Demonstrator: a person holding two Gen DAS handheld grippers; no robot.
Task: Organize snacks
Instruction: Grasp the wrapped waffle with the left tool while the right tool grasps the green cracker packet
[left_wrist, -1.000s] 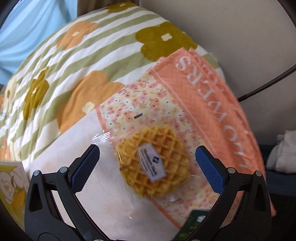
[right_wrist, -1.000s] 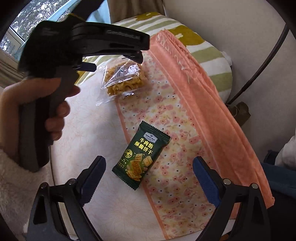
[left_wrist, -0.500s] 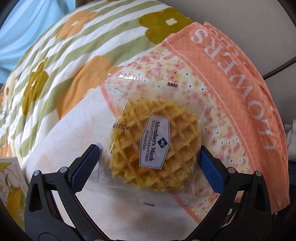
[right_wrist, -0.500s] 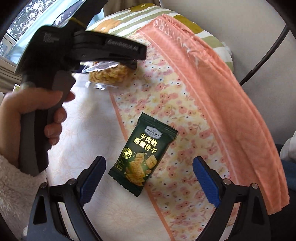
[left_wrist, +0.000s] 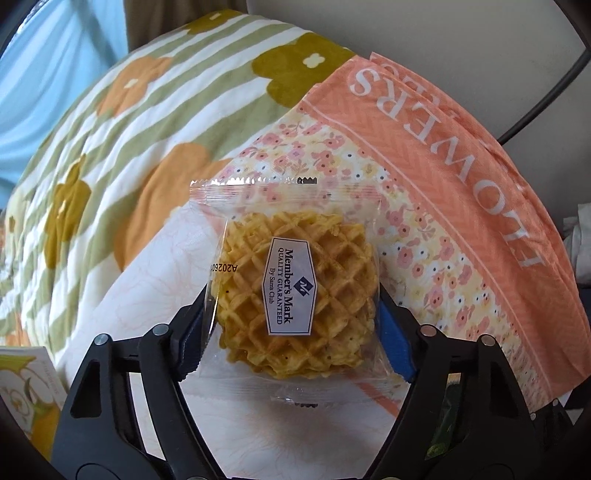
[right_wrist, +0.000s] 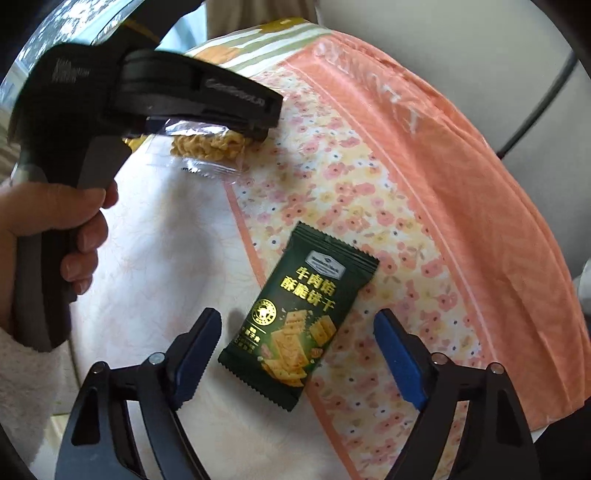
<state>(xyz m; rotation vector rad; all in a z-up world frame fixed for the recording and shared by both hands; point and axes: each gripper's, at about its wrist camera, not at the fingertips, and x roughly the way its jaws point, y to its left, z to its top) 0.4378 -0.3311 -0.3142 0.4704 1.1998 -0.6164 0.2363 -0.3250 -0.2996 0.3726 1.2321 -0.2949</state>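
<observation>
Two snacks are in front of me: my left gripper (left_wrist: 291, 325) is clamped on the sides of the waffle packet (left_wrist: 295, 291) over the floral cloth (left_wrist: 424, 236), while my right gripper (right_wrist: 295, 343) hangs spread wide around the green cracker packet (right_wrist: 299, 314) lying on that cloth.

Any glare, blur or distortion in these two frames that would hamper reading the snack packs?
Left wrist view: soft daylight, the waffle pack sharp with a legible label, slight sheen on the clear wrapper, and the fisheye bends the orange cloth. Right wrist view: the green cracker pack is sharp; the left gripper and hand look blurred, the window top left overexposed.
</observation>
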